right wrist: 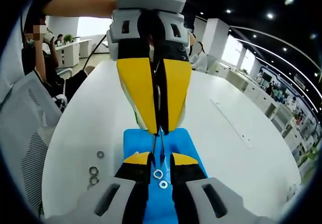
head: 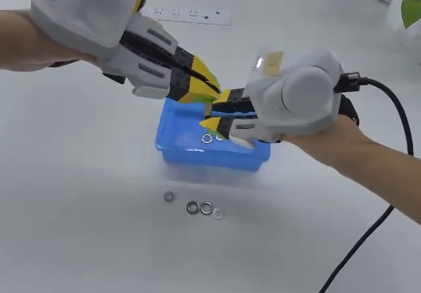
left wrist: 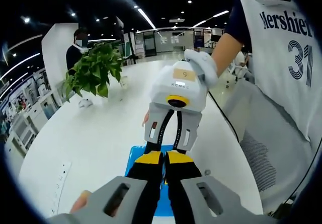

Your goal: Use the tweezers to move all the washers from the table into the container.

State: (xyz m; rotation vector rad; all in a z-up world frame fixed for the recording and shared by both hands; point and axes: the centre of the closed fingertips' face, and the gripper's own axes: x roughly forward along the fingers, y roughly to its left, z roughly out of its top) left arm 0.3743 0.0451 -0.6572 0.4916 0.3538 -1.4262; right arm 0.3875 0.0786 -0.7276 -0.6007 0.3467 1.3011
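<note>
Left gripper (head: 210, 87): jaws pressing together on tweezers (right wrist: 161, 146), tips pointing down into blue container (head: 172, 130). Right gripper (head: 218, 112): jaws standing slightly apart, flanking the tweezer tips. Two washers (right wrist: 158, 173) lying in container. Four more lying on surface (head: 99, 187), near side.

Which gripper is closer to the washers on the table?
Right. The right gripper hovers over the near side of the blue container, just beyond the washers; the left gripper is over its far side.
</note>
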